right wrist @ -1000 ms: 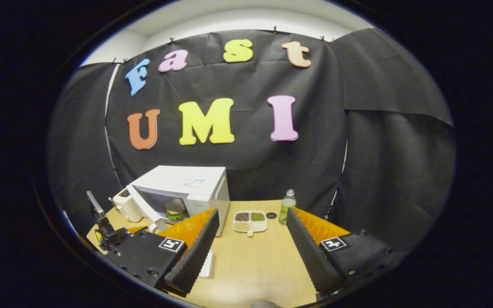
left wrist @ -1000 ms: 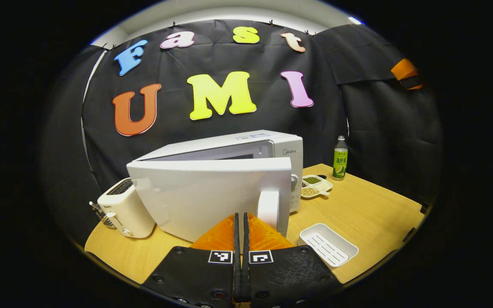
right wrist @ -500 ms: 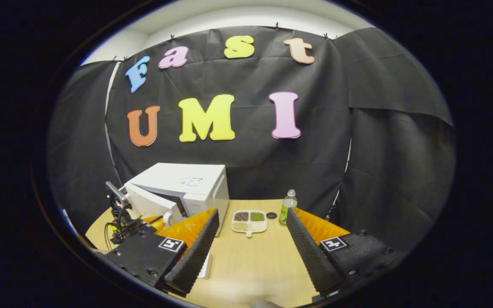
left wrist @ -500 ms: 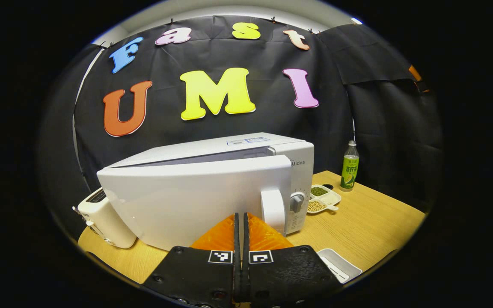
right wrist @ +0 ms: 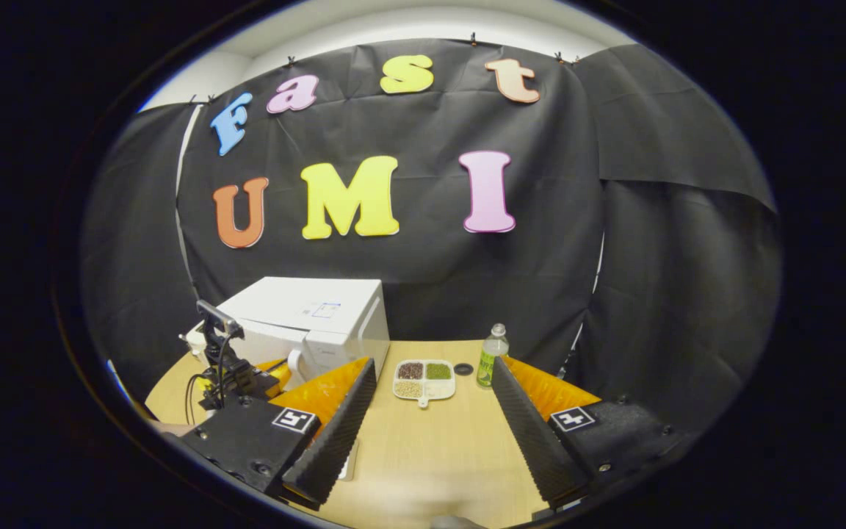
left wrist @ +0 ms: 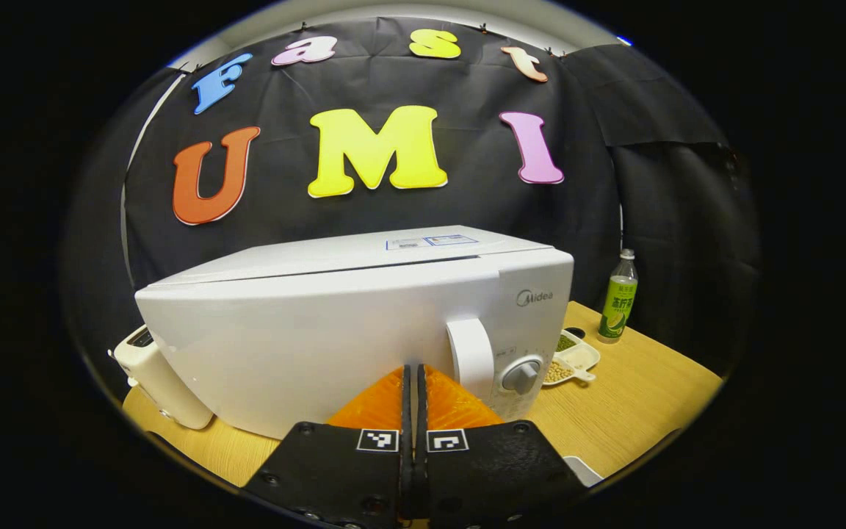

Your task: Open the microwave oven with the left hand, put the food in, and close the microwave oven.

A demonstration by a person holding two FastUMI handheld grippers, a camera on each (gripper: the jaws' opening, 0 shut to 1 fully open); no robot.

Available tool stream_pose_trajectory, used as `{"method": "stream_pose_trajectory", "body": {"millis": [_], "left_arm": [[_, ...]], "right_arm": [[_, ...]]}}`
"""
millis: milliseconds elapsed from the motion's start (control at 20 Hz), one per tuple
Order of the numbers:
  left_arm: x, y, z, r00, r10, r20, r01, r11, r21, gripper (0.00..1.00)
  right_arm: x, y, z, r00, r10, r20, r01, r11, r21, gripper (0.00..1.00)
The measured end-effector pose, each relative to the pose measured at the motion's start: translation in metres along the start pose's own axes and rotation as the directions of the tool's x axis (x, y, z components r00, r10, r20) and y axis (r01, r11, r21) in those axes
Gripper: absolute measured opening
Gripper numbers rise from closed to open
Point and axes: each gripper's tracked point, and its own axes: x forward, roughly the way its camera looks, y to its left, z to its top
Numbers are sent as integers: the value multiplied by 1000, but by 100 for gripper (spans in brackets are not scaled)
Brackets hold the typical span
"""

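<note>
The white microwave (left wrist: pixel 349 323) stands on the wooden table with its door flat against the body, leaving a thin seam along the top. Its curved handle (left wrist: pixel 471 356) and knob (left wrist: pixel 522 376) face me. My left gripper (left wrist: pixel 414 371) is shut with nothing in it, its tips against the door just left of the handle. The food is hidden behind the door. From the right gripper view, the microwave (right wrist: pixel 313 323) sits at the far left with the left gripper (right wrist: pixel 239 378) in front of it. My right gripper (right wrist: pixel 433 365) hovers open over the table, holding nothing.
A white toaster (left wrist: pixel 155 378) stands left of the microwave. A divided dish of beans (right wrist: pixel 424 378), a black cap (right wrist: pixel 463 369) and a green-labelled bottle (right wrist: pixel 493 354) sit to its right. A white tray's corner (left wrist: pixel 584 470) lies near the front edge of the table (right wrist: pixel 430 455).
The microwave door swung from ajar to flat against the body as my left gripper pushed forward on it. The food inside went out of sight. The right gripper barely moved.
</note>
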Motion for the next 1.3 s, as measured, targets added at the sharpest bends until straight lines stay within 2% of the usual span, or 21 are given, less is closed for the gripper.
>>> {"method": "stream_pose_trajectory", "body": {"millis": [250,300,350,400,450,500,600,650,700,750,800,850,900,950,1000,1050,1100,1250,1300], "left_arm": [[4,-1,0,1000,0,5,-1,1000,5,0],[6,-1,2,1000,3,8,-3,1000,7,0],[11,-1,3,1000,3,14,-3,1000,11,0],[15,-1,-2,1000,4,-25,-4,1000,-3,0],[16,-2,2,1000,8,-4,-8,1000,-7,0],[14,-1,2,1000,7,-9,-6,1000,6,0],[9,4,0,1000,22,-22,-22,1000,-12,0],[5,6,3,999,26,-18,-27,999,-28,0],[-1,9,4,999,34,-19,-34,999,-36,0],[-9,9,4,999,36,-18,-36,999,-39,0],[-17,10,4,999,40,-16,-41,999,-36,0],[-24,12,3,999,45,-18,-46,999,-30,0],[-32,11,4,999,32,-20,-33,999,-29,0],[-44,6,4,1000,10,-27,-11,999,-35,0],[-49,4,2,999,-2,-36,1,999,-42,32],[-53,5,1,999,10,-37,-12,999,-39,65],[-61,8,7,999,17,-33,-18,999,-33,97],[-87,12,21,999,37,-14,-38,999,-34,96],[-99,11,29,999,38,-4,-38,998,-46,97]], "right_arm": [[4,4,1,1000,11,-3,-11,1000,6,92],[4,6,1,1000,13,-2,-13,1000,7,100],[5,7,1,1000,17,-4,-17,1000,9,92],[5,10,1,1000,23,-8,-22,1000,11,92],[4,12,1,1000,28,-6,-27,1000,8,92],[4,14,3,1000,28,0,-28,1000,3,100],[3,19,3,999,37,5,-37,999,3,100],[3,19,4,999,36,9,-36,999,3,92],[3,20,4,999,34,13,-34,999,3,100],[2,21,5,999,37,19,-37,999,5,92],[1,23,5,999,37,23,-37,999,6,100],[0,24,5,999,38,28,-38,999,3,92],[-1,25,5,999,36,35,-36,999,0,92],[-2,27,5,998,36,41,-36,999,-3,100],[-2,30,4,998,37,48,-37,999,-5,92],[-3,32,3,998,39,52,-39,999,-3,100],[-4,34,2,998,42,56,-42,999,0,92],[-11,39,0,997,39,74,-39,999,3,92],[-14,42,-3,996,40,78,-40,999,6,100]]}}
